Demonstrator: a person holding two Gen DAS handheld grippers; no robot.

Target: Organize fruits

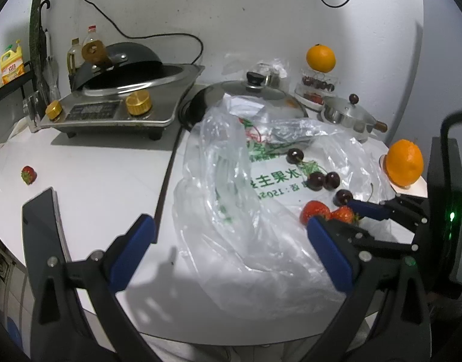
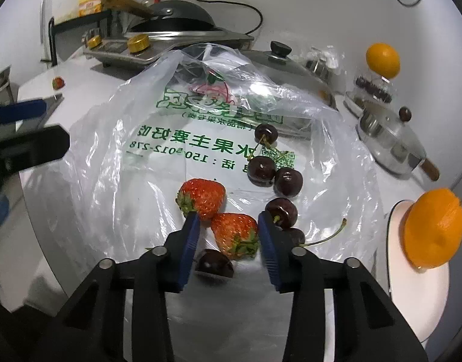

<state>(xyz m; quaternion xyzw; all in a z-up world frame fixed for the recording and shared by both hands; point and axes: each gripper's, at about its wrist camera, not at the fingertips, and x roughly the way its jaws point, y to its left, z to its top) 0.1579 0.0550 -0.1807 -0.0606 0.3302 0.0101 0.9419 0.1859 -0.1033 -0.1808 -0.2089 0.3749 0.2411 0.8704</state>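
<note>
The right gripper (image 2: 228,229) straddles the nearer strawberry (image 2: 235,233) on the clear plastic bag (image 2: 110,166); its blue pads stand just beside the fruit with a sliver of gap on the left, so no grip shows, and cherries (image 2: 281,208) crowd its right pad while a second strawberry (image 2: 202,197) touches the left one. The left gripper (image 1: 231,235) hangs wide open and empty over the bag's near fold, beside bare white counter (image 1: 95,166) that runs left to a stray strawberry (image 1: 29,174) near the edge. An orange (image 2: 431,227) sits on a white plate (image 2: 418,301) at the counter's right rim, and the stove (image 1: 110,111) and pot lid (image 1: 255,90) close off the back.
</note>
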